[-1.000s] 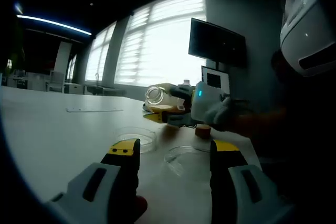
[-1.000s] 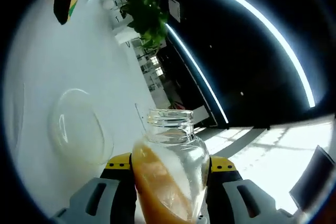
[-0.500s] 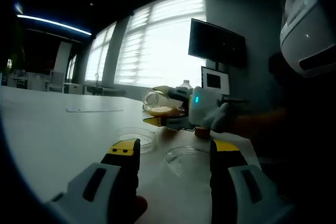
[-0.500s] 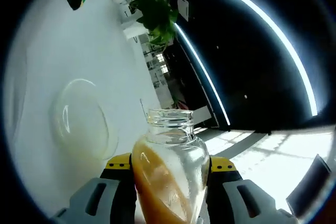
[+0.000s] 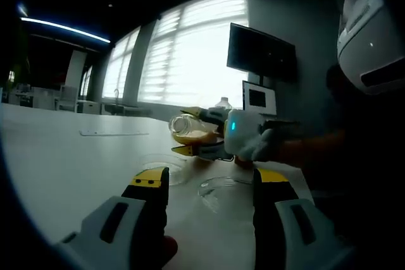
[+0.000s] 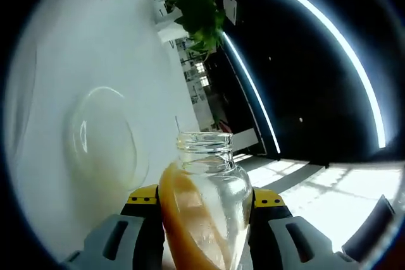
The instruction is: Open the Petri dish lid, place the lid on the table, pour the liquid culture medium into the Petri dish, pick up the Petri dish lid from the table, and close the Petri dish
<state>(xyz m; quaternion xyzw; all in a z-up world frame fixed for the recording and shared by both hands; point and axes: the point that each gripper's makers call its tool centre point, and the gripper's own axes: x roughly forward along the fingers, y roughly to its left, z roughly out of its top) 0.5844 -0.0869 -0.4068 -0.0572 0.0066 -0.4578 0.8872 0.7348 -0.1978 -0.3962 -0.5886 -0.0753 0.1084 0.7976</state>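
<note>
My right gripper (image 6: 205, 203) is shut on a clear glass bottle (image 6: 204, 207) of orange liquid, its mouth open and the bottle tipped on its side. The clear Petri dish (image 6: 104, 143) lies on the white table (image 6: 57, 61) beside the bottle's mouth. In the left gripper view the same bottle (image 5: 188, 128) hangs tilted above the dish (image 5: 166, 165), held by the right gripper (image 5: 205, 132). The dish lid (image 5: 223, 189) lies on the table just right of the dish. My left gripper (image 5: 205, 184) stands open and holds nothing, near the lid.
A small brown bottle cap (image 5: 243, 160) rests on the table behind the lid. A flat strip (image 5: 114, 133) lies farther back on the white table (image 5: 57, 162). A person's dark sleeve (image 5: 316, 150) reaches in from the right. A green plant (image 6: 199, 11) stands beyond the table.
The right gripper has carried the bottle leftward toward the dish. The left gripper has held still.
</note>
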